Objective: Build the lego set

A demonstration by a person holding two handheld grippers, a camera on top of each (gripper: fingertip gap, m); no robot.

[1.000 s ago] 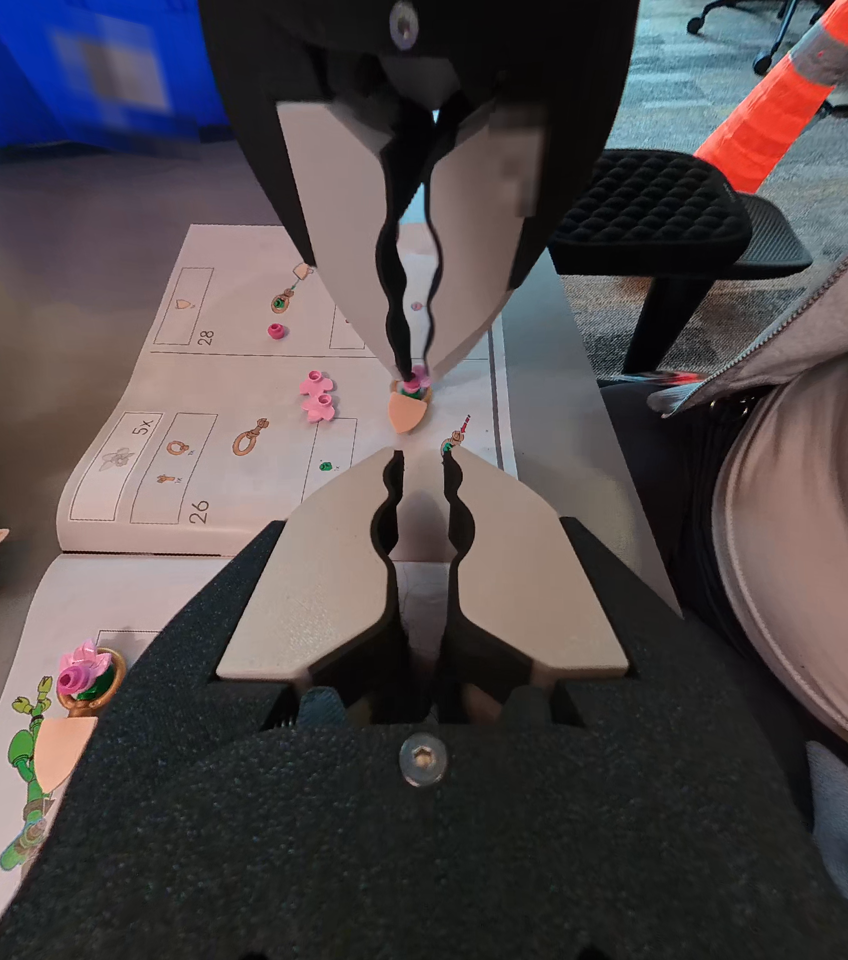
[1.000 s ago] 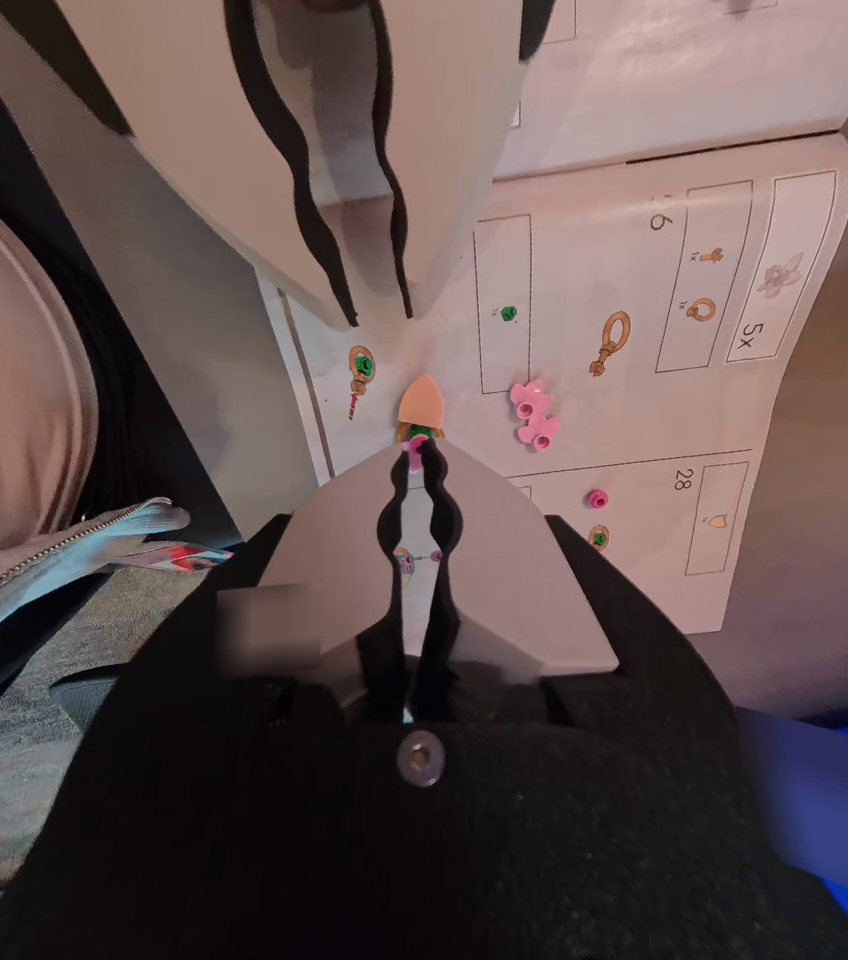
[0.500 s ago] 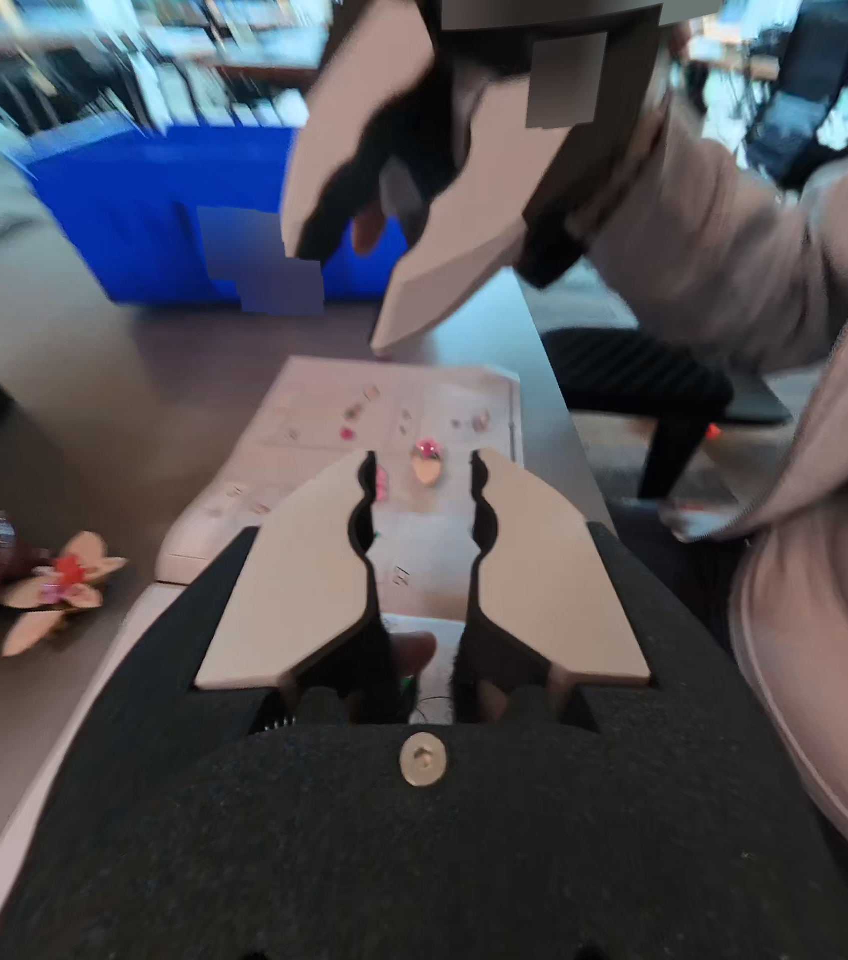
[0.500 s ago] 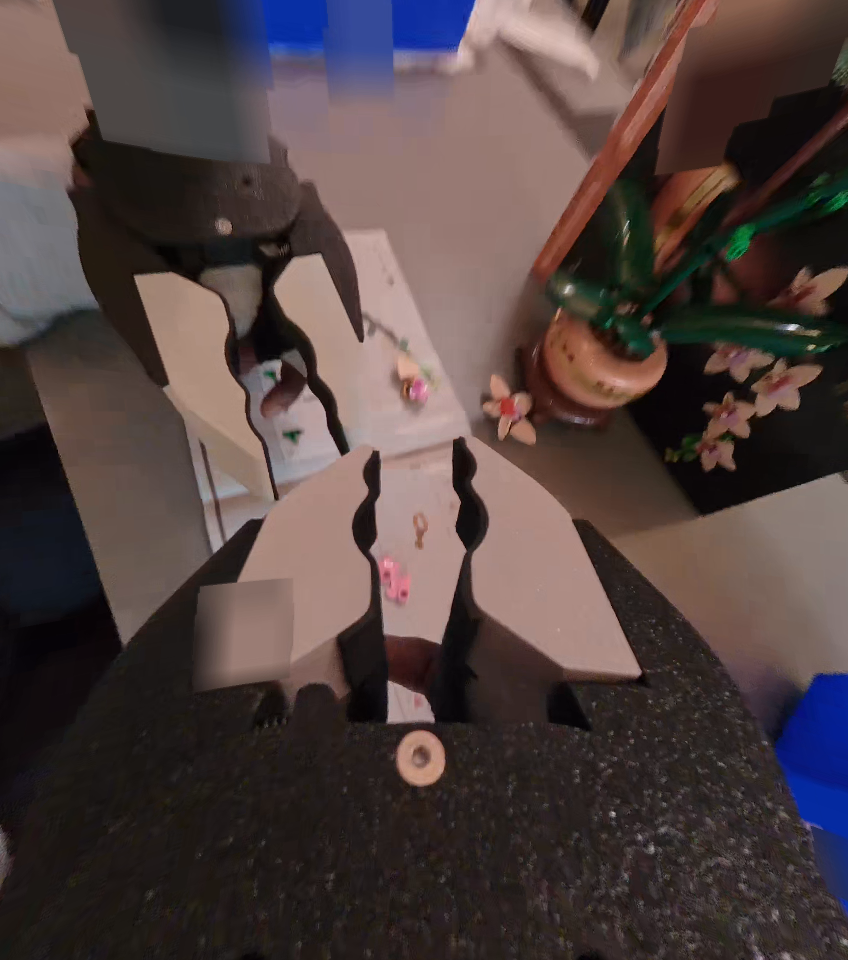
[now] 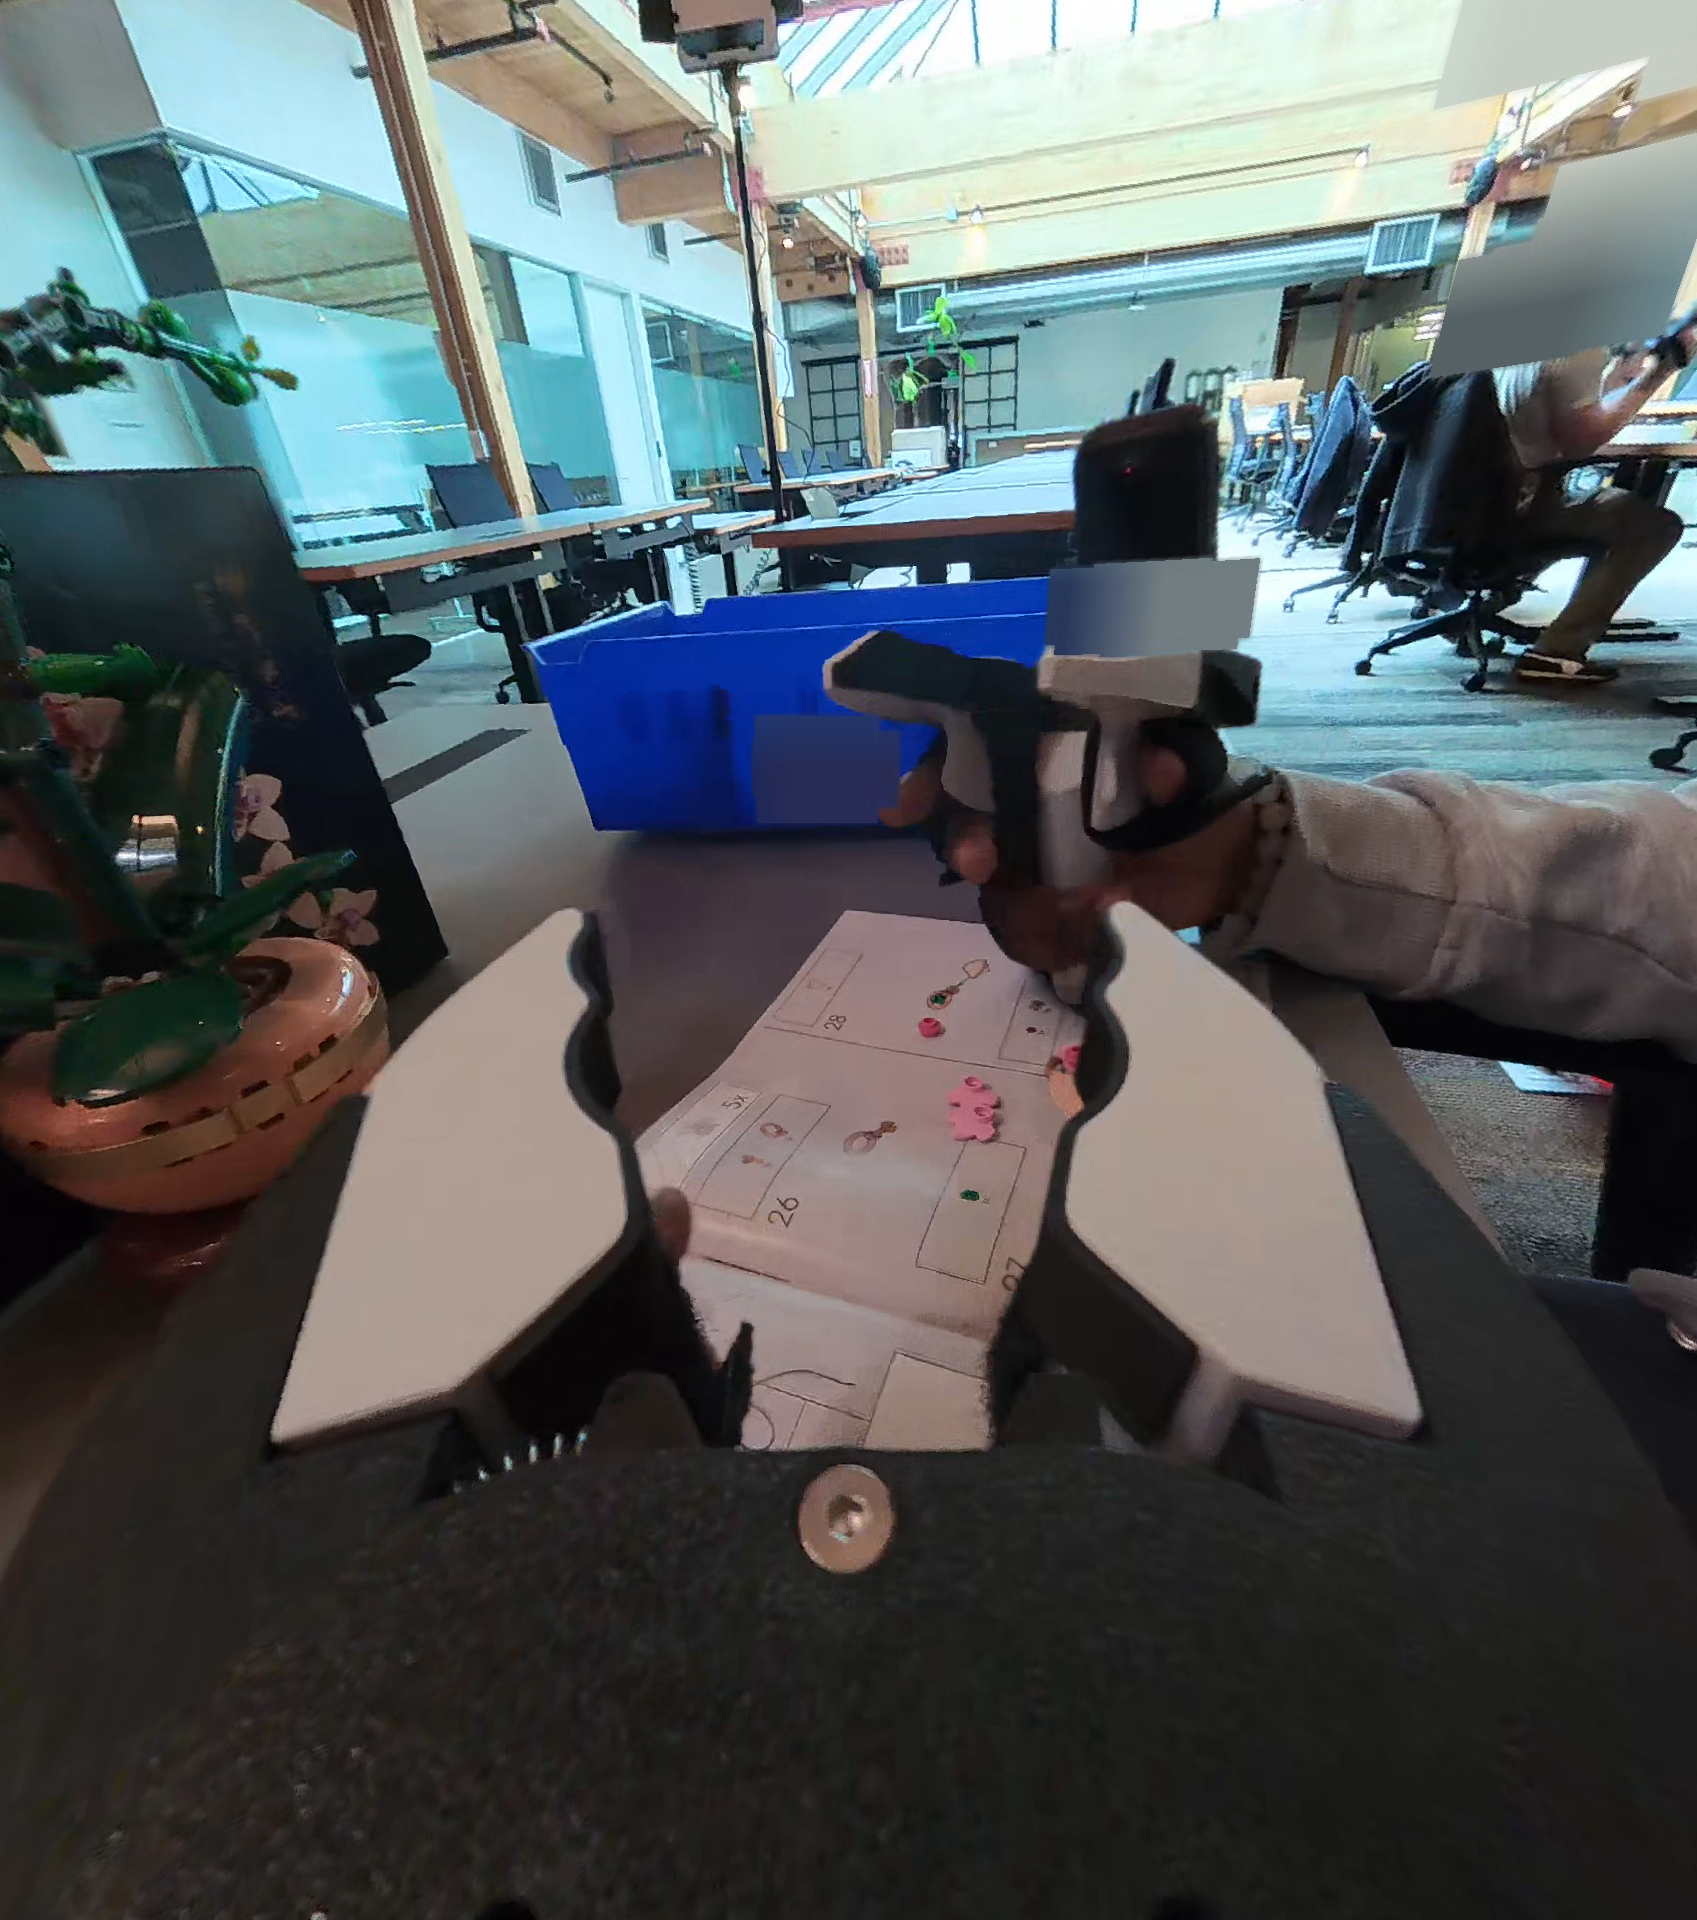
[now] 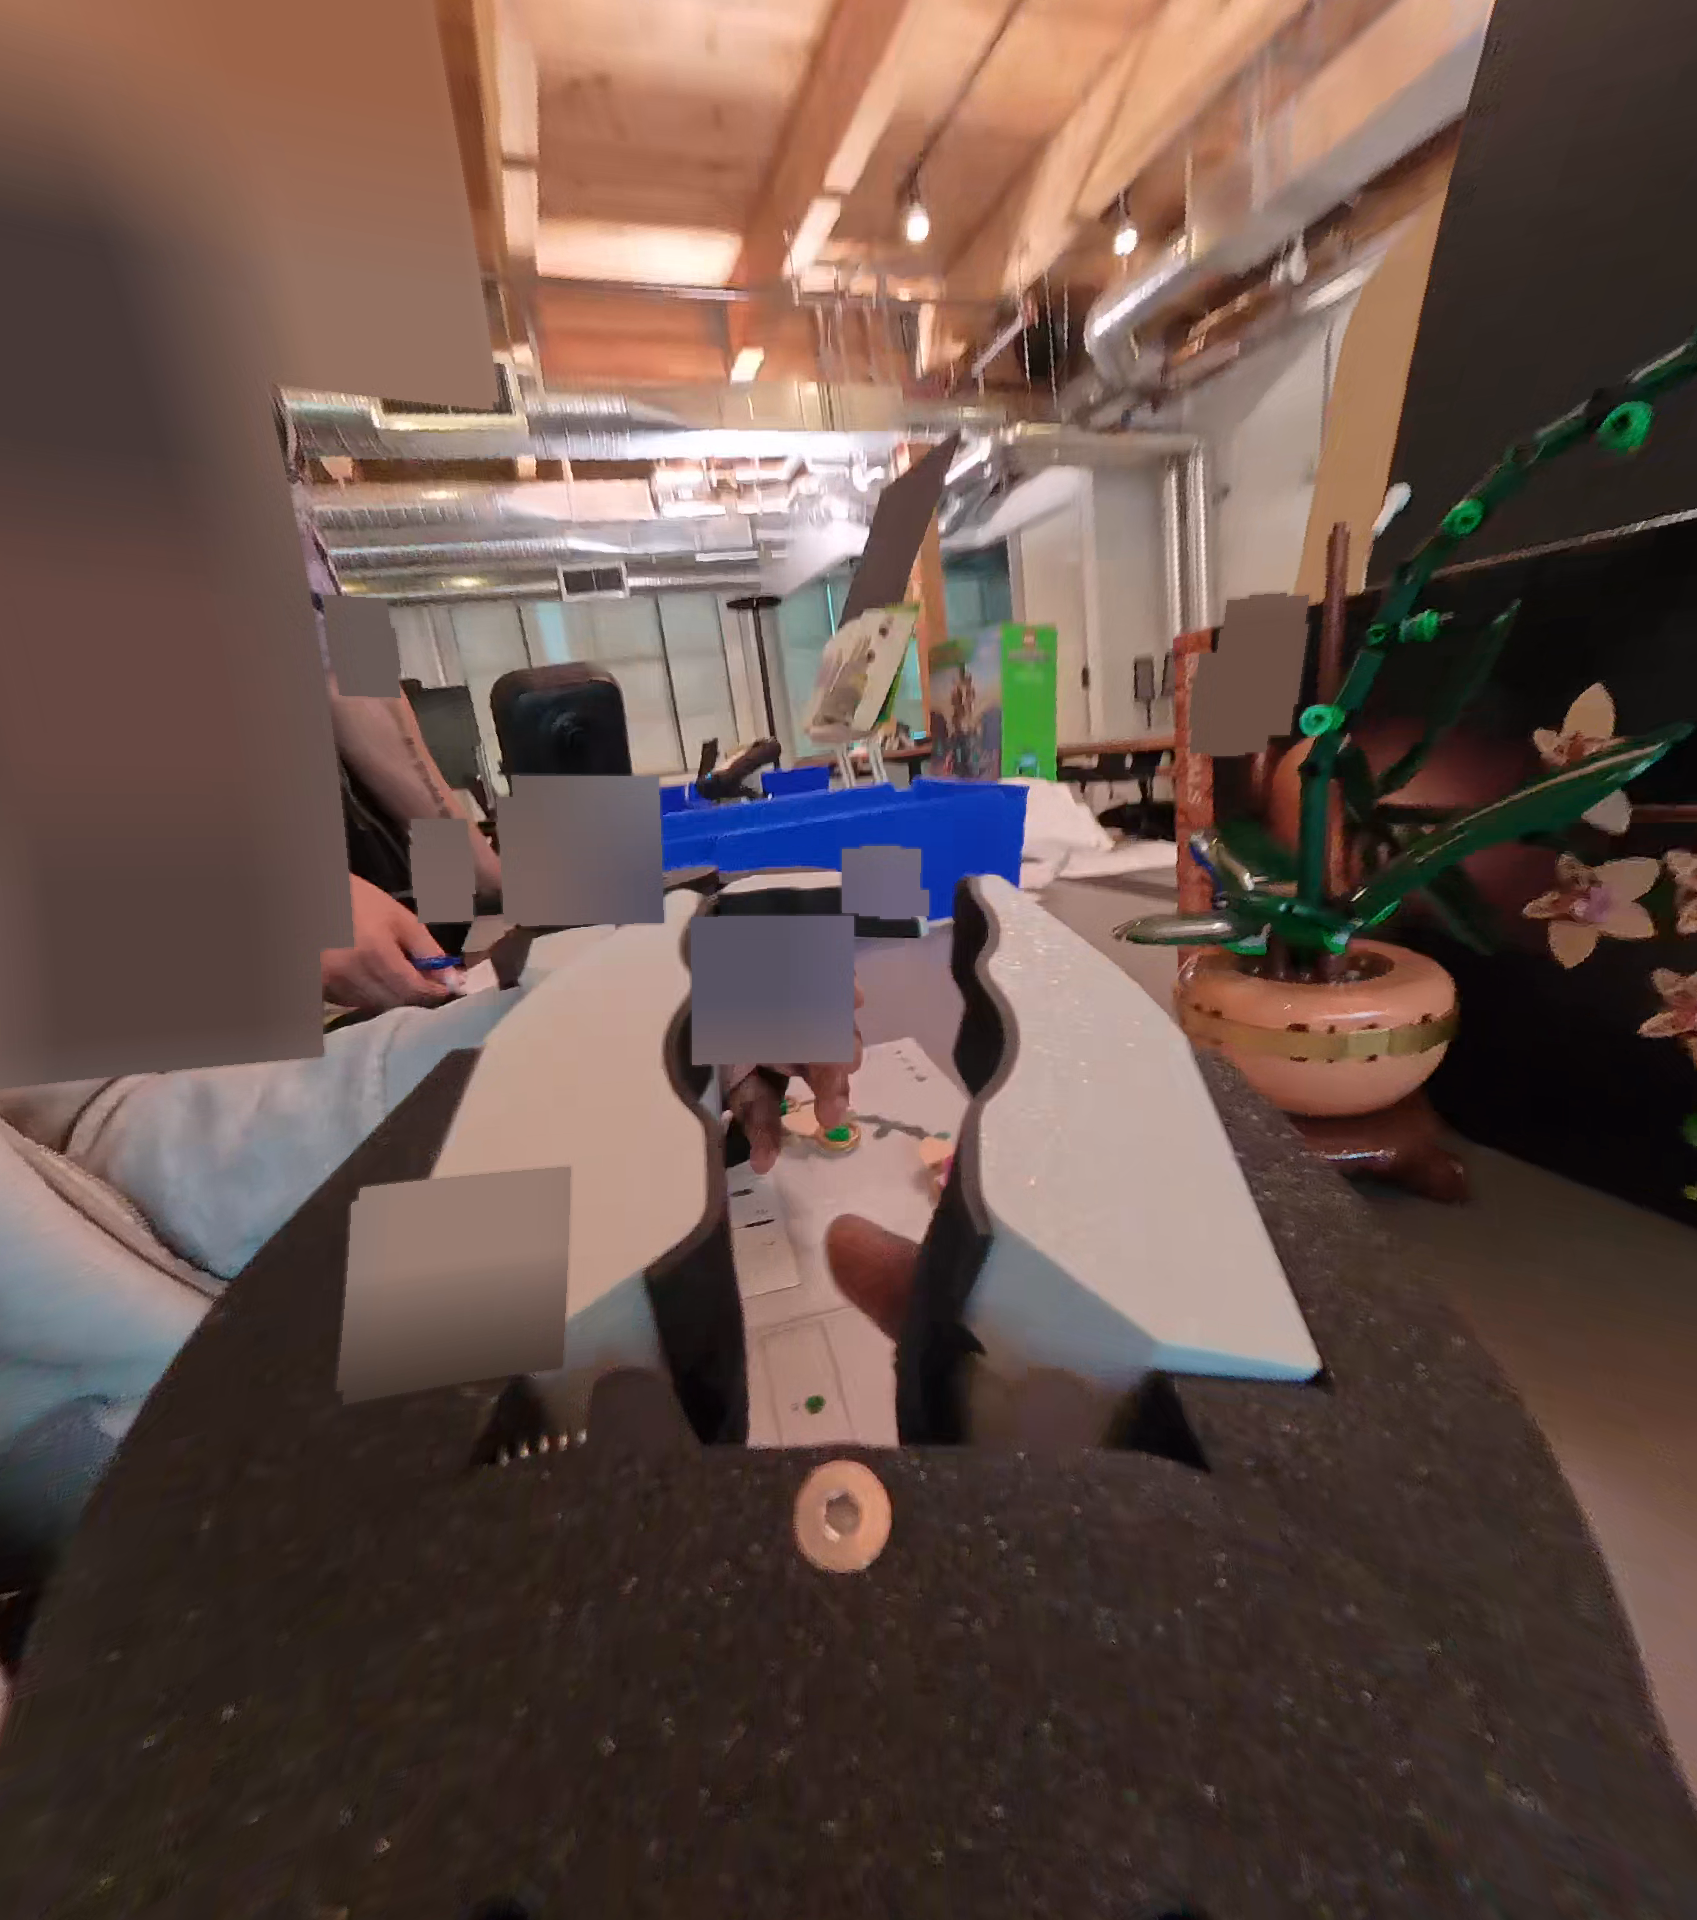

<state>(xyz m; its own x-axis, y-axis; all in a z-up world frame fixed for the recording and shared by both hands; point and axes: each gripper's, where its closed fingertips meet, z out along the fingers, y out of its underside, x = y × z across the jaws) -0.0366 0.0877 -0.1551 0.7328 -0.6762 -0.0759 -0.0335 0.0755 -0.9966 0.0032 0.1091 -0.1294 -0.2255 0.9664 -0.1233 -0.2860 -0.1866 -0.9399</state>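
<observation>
The small peach-and-pink flower piece [image 5: 1067, 1075] lies loose on the instruction booklet [image 5: 854, 1132]; both grippers have let go and lifted, left gripper [image 5: 844, 997] wide, right gripper [image 6: 828, 997] narrower, both empty.

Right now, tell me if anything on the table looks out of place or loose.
A few small pieces lie loose on the open instruction booklet: a pink flower piece and a smaller pink stud, unattached. The booklet's near page bows upward rather than lying flat. Both grippers' fingers are apart, holding nothing.
</observation>
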